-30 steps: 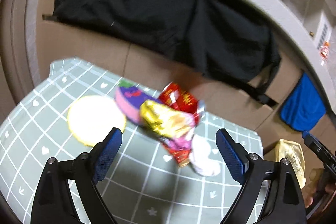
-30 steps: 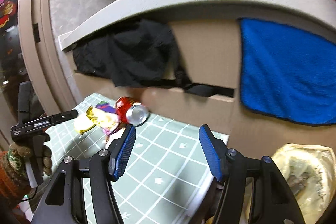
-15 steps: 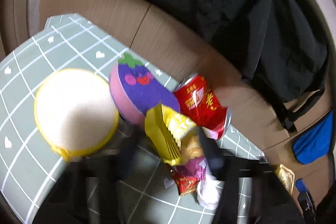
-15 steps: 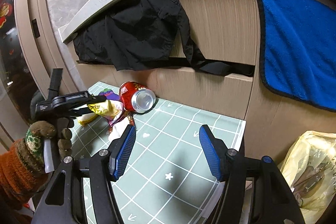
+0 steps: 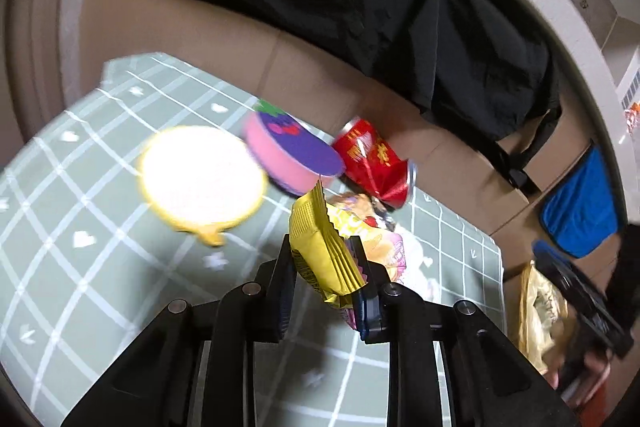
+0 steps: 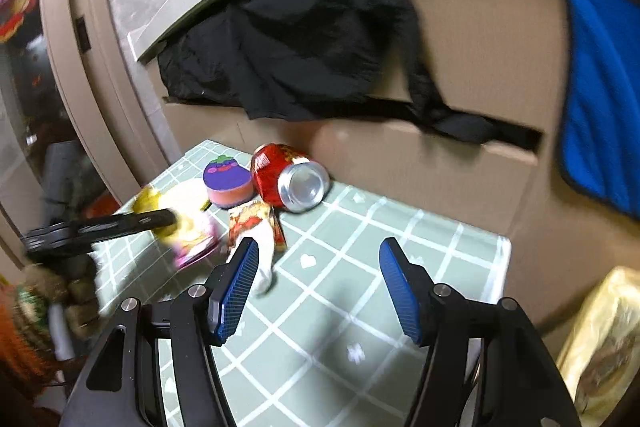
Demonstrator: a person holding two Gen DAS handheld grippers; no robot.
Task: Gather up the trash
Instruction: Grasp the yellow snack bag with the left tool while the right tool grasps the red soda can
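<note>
Left wrist view: the left claw (image 5: pixel 326 267) is clamping a crumpled yellow snack wrapper (image 5: pixel 320 251) between its pads, holding it above the green checked bench (image 5: pixel 80 227); the wrapper's lower end is disappearing behind the right-hand pad, and its print is too creased to read; a pink-purple packet (image 5: pixel 394 251) is showing behind it, whether one piece with the wrapper I cannot tell; beyond, a red can (image 5: pixel 372 163) is lying on its side, just beside a pink sponge with a purple top (image 5: pixel 292 155); a round white and yellow lid-like thing (image 5: pixel 200 179) is smearing with blur, its nature unclear; a yellow plastic bag (image 5: pixel 538 311) is sitting past the bench edge, partly cut off by a dark blurred tool.

Right wrist view: the right claw (image 6: pixel 316 283) is standing wide apart, gripping nothing, over the bench (image 6: pixel 400 227); the left claw (image 6: pixel 164 217) is showing as a blurred black bar pinching the yellow wrapper (image 6: pixel 188 223); a gloved hand (image 6: pixel 48 299) is blurring at the frame edge; the can (image 6: pixel 288 177) is lying open end forward, touching the sponge (image 6: pixel 228 183); a small red wrapper (image 6: pixel 252 219) and a white crumpled scrap (image 6: pixel 262 259) are lying partly behind the left-hand pad; the bag (image 6: pixel 600 339) is being cut off at the right.
</note>
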